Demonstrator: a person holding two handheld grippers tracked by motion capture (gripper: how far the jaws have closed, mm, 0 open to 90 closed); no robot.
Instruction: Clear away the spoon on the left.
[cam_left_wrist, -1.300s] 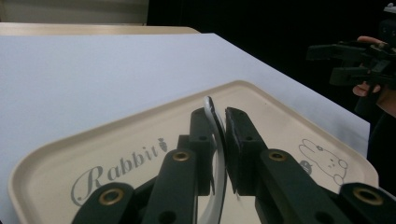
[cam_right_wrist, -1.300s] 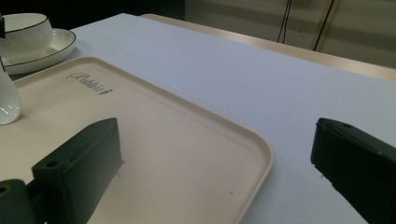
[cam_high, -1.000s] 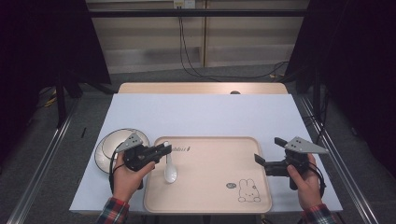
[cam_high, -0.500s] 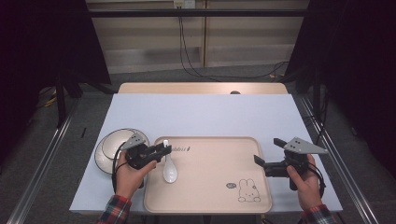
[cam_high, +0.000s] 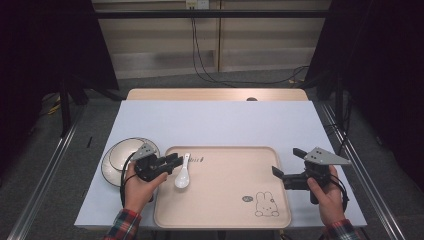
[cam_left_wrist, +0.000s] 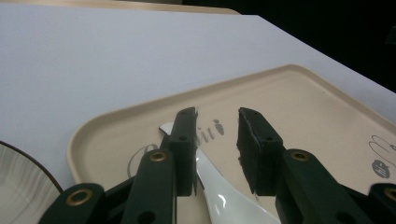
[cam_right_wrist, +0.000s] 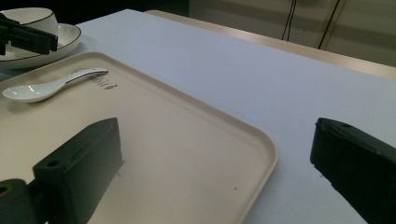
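High view: bowl (cam_high: 122, 159) beside tray (cam_high: 225, 200)

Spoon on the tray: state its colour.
The spoon is glossy white; the right gripper view shows it best.

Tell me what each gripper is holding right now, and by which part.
Nothing is held. The left gripper has just been opening its jaws; the white spoon lies released on the tray. The right gripper is open, empty.

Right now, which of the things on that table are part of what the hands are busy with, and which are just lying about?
In use:
- white spoon, lying on the tray
- beige tray
- left gripper, jaws just opened, spoon handle between them

Lying about:
- bowl on its plate, left of the tray
- right gripper, open, idle at the tray's right edge
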